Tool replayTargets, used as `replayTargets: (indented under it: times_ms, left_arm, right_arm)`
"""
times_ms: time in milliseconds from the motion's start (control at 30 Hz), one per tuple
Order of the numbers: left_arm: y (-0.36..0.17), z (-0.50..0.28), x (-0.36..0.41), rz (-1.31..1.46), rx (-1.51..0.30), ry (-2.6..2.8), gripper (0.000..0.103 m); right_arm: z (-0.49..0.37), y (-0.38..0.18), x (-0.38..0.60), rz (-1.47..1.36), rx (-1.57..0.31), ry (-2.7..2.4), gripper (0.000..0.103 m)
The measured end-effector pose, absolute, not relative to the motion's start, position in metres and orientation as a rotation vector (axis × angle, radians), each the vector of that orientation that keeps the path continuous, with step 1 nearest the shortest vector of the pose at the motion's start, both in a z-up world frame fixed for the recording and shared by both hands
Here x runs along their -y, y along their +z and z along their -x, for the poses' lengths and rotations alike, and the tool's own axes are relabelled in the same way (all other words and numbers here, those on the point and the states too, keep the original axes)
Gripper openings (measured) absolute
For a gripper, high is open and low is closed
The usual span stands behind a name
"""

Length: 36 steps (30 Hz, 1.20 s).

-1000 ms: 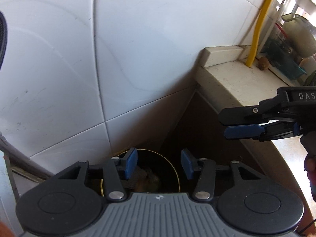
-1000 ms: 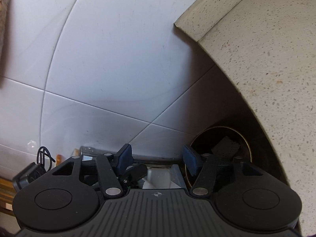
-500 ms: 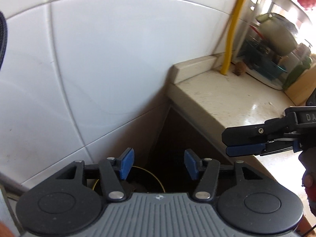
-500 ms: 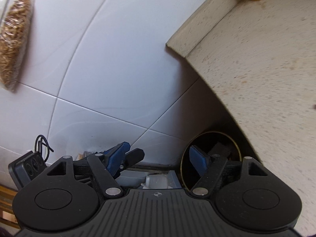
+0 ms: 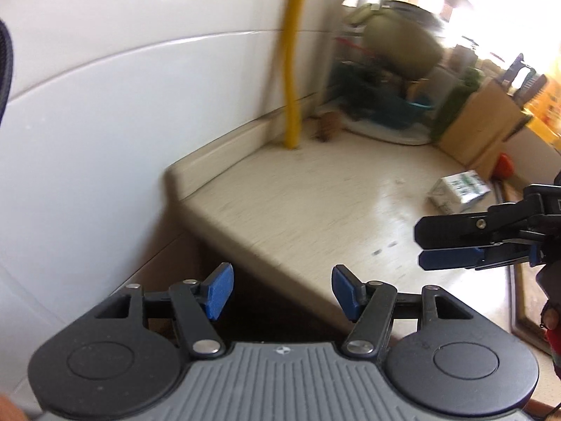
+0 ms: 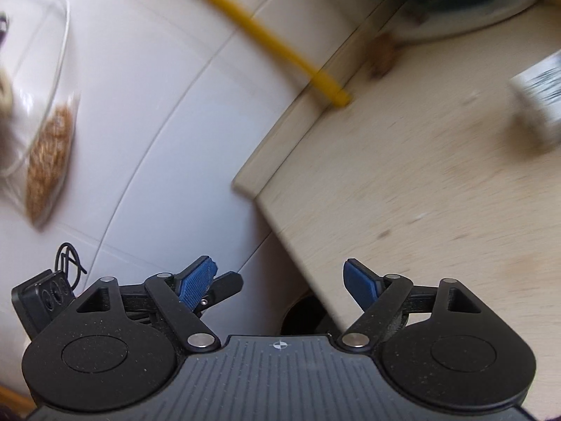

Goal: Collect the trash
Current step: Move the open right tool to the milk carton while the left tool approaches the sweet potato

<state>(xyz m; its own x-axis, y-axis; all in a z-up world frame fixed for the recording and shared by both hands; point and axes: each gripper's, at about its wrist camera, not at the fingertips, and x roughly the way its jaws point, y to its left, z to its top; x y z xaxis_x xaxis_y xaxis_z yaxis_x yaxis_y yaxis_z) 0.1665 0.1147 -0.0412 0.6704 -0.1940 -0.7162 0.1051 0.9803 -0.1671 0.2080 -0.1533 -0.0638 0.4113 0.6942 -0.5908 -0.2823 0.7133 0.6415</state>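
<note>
Left wrist view: a beige speckled stone counter [image 5: 315, 203] meets white wall tiles; a crumpled white-and-green carton [image 5: 459, 191] lies on it, well beyond the yellow pipe [image 5: 292, 70]. The left gripper [image 5: 280, 291] gapes wide, empty.

Right wrist view: the right gripper [image 6: 280, 280] is likewise wide and empty, so the carton [image 6: 540, 94] remains uncollected.

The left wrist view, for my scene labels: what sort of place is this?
Probably a home kitchen: a speckled stone countertop against a white tiled wall, with a blurred dish rack at the far end and a small carton lying on the counter.
</note>
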Motion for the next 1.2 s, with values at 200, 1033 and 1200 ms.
replayTargets:
  times_ms: [200, 1033, 1200]
  left_arm:
    - [-0.026, -0.212, -0.061, 0.028, -0.762, -0.319, 0.060]
    - [-0.108, -0.480, 0.026, -0.137, -0.799, -0.215, 0.066]
    - [-0.116, -0.480, 0.024, -0.137, -0.780, -0.229, 0.053]
  right_arm:
    - [-0.203, -0.053, 0.223, -0.551, -0.878, 0.479, 0.088]
    - [-0.270, -0.073, 0.336, -0.689, -0.865, 0.191, 0.089]
    - [-0.285, -0.079, 0.335, -0.689, -0.873, 0.164, 0.090]
